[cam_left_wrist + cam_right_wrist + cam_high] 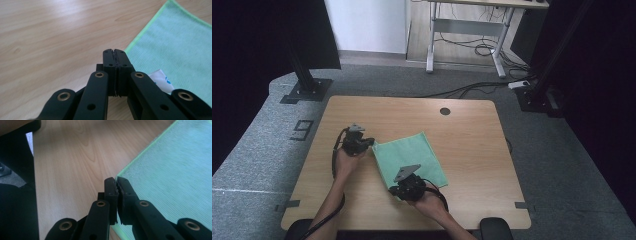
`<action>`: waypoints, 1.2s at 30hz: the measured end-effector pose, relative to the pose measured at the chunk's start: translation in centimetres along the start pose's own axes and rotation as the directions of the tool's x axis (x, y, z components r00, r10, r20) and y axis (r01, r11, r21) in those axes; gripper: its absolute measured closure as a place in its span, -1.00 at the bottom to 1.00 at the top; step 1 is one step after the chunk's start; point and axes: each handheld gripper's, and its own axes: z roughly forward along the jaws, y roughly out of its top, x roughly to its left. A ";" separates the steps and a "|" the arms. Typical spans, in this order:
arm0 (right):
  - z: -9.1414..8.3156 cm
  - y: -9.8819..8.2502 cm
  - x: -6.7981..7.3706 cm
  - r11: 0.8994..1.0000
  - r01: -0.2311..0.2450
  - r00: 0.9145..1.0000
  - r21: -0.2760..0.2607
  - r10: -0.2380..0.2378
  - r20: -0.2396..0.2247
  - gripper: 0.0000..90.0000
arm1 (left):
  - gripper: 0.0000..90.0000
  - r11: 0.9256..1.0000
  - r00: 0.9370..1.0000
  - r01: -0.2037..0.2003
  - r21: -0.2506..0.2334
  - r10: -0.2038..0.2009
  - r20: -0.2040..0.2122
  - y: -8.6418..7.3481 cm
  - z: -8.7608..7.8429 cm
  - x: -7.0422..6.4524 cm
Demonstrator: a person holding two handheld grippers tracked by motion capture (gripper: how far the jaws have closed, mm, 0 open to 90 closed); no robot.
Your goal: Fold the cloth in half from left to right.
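Observation:
A green cloth (412, 155) lies flat on the wooden table (472, 145), turned like a diamond. My left gripper (373, 144) is at its left corner, jaws shut, and the corner slips in at the tips. In the left gripper view the gripper (115, 53) has the cloth (180, 42) on its right, with a white label (161, 78) beside the right jaw. My right gripper (391, 189) is at the near corner. In the right gripper view it (116, 180) is shut on the corner of the cloth (175, 170).
A round cable hole (445, 111) sits near the table's far edge. Black stand bases (307, 91) (537, 97) flank the table on the grey floor. A desk frame (472, 35) and loose cables stand behind. In the right gripper view the table's edge (33, 182) is close on the left.

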 end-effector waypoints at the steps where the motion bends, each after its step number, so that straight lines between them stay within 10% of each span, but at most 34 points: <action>1: -0.3 -0.2 -0.2 1.000 -0.010 1.000 -0.003 0.010 0.005 0.91 | 0.96 1.000 1.000 -0.008 0.000 0.008 0.000 0.3 0.2 -0.2; 36: -7.2 -6.3 -4.7 0.986 -0.159 0.976 -0.057 0.165 0.143 0.92 | 0.96 0.983 0.981 -0.182 0.004 0.182 0.066 6.7 7.2 -7.6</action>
